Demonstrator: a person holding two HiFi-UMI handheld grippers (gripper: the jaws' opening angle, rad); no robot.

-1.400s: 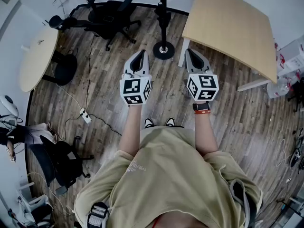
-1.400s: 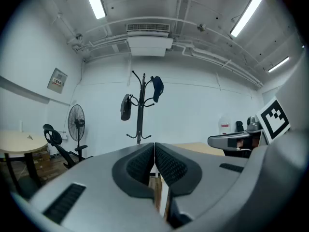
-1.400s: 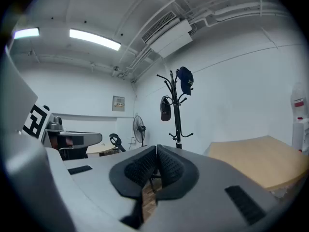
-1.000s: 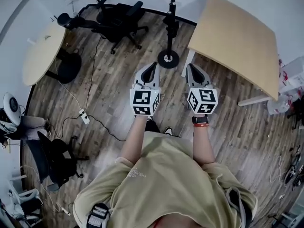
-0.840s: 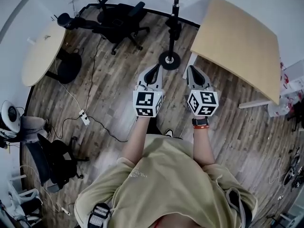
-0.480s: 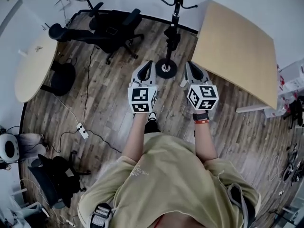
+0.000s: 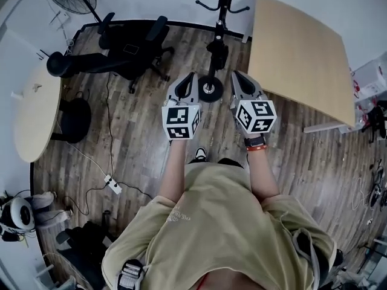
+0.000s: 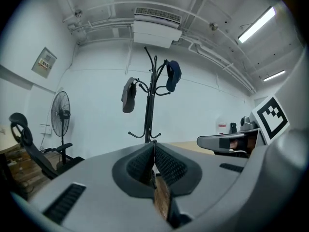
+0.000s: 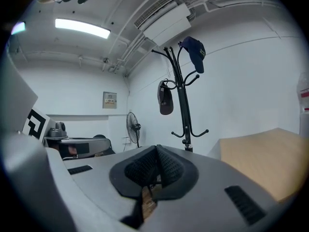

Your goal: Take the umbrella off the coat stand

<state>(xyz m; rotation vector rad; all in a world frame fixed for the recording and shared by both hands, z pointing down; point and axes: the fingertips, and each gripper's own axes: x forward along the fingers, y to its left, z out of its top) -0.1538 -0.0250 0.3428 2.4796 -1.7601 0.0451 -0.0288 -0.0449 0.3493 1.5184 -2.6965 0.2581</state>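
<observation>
Umbrella (image 8: 128, 94), the dark folded bundle by my judgement, hangs from a hook of the coat stand (image 8: 150, 111), near a blue cap (image 8: 173, 75). Nothing is done yet: my left gripper (image 7: 192, 77) and right gripper (image 7: 236, 76), both pinched together and empty, sit short of the stand.

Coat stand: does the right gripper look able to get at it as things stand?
Probably yes: the coat stand rises just ahead of the right gripper, only bare floor between. Its jaws are shut, though.
</observation>
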